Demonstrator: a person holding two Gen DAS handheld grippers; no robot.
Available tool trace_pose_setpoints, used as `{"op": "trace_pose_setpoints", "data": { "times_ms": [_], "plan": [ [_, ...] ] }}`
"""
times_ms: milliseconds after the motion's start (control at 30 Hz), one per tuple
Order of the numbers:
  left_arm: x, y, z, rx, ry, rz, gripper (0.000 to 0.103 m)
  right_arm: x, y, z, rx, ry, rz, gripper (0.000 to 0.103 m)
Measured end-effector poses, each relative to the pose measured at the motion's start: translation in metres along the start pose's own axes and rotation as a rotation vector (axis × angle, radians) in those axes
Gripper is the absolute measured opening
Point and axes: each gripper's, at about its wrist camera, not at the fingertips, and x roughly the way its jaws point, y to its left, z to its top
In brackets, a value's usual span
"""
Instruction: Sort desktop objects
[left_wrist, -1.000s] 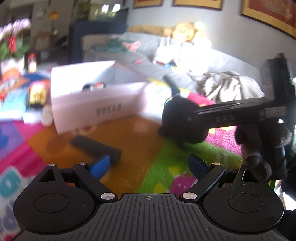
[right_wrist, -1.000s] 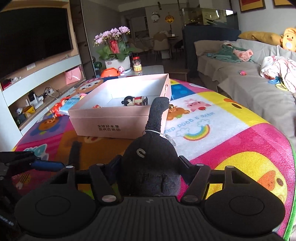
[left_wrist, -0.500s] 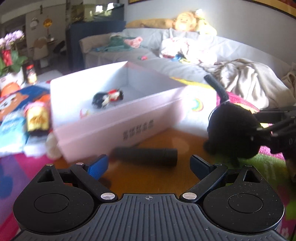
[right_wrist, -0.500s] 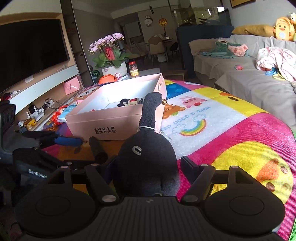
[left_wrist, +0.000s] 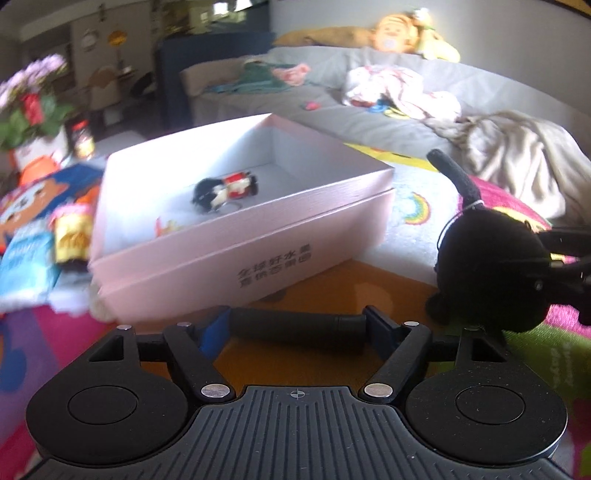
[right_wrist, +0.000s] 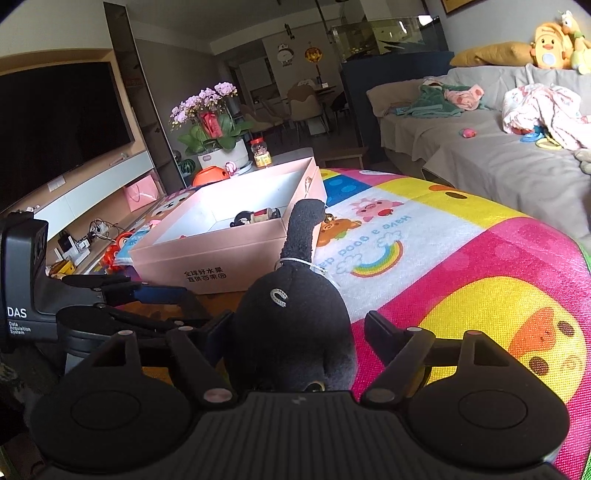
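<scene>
We take the pink box (left_wrist: 236, 236) as our landmark; it sits on the colourful play mat (right_wrist: 461, 258).

Left of the box, we note a blurred yellow-labelled jar (left_wrist: 72, 236) just beside its wall, lettering unreadable. The left gripper's housing (right_wrist: 22, 295) reads "DAS Data Acquisition System" in white.

On the box front we see two printed rows of Chinese characters (right_wrist: 205, 275). The box is matte pink card, rectangular, lid off, white inside. Within it lies a small black, white and red figure (left_wrist: 225, 188).

In front of the box lies a black cylinder (left_wrist: 295, 325), matte and smooth, lengthwise across the left gripper (left_wrist: 295, 328). Its blue pads sit at both ends of the cylinder and the jaws are closing; we read contact at each end.

Right of the box, the mat prints an upside-down phrase above a rainbow, partly "Have a good".

A black plush toy (right_wrist: 291, 325), fuzzy and rounded with an upright tail and a glittery "C" mark, stands near the box's right corner. It sits between the right gripper's (right_wrist: 295, 332) jaws, which are opening; the right pad stands clear of it.
</scene>
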Motion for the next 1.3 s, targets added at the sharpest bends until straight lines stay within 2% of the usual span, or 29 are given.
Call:
{"op": "trace_pose_setpoints", "data": {
  "times_ms": [67,233,367,600,700,833,933,1033,1133,1200,1300],
  "plan": [
    [-0.011,-0.001,-0.007,-0.023,0.008,0.019,0.081,0.0,0.004,-0.001,-0.023,-0.005,-0.012,0.079],
    [-0.048,-0.01,-0.039,-0.045,0.014,0.137,0.081,0.001,0.01,-0.003,-0.066,-0.005,-0.023,0.079],
    [-0.064,-0.013,-0.053,-0.042,-0.007,0.128,0.085,0.003,0.014,-0.003,-0.092,0.004,-0.034,0.079],
    [-0.066,-0.01,-0.052,-0.06,-0.005,0.101,0.084,0.004,0.022,-0.003,-0.135,0.03,-0.056,0.079],
    [-0.072,-0.011,-0.058,-0.056,-0.005,0.095,0.08,0.004,0.024,-0.002,-0.15,0.046,-0.061,0.068],
    [-0.085,-0.014,-0.063,-0.04,-0.012,0.098,0.08,0.001,0.028,0.004,-0.174,0.087,-0.056,0.066],
    [-0.104,-0.012,-0.054,-0.028,-0.062,0.107,0.08,-0.014,0.033,0.014,-0.202,0.107,-0.018,0.065],
    [-0.127,-0.007,-0.027,-0.005,-0.174,0.144,0.08,-0.05,0.046,0.043,-0.241,0.011,0.02,0.065],
    [-0.142,-0.006,0.01,0.021,-0.306,0.196,0.08,-0.087,0.065,0.083,-0.277,-0.154,0.035,0.065],
    [-0.141,-0.005,0.032,0.018,-0.381,0.206,0.08,-0.101,0.076,0.105,-0.293,-0.25,0.026,0.065],
    [-0.12,-0.008,0.063,0.022,-0.451,0.232,0.08,-0.102,0.083,0.131,-0.294,-0.332,0.004,0.065]
  ]
}}
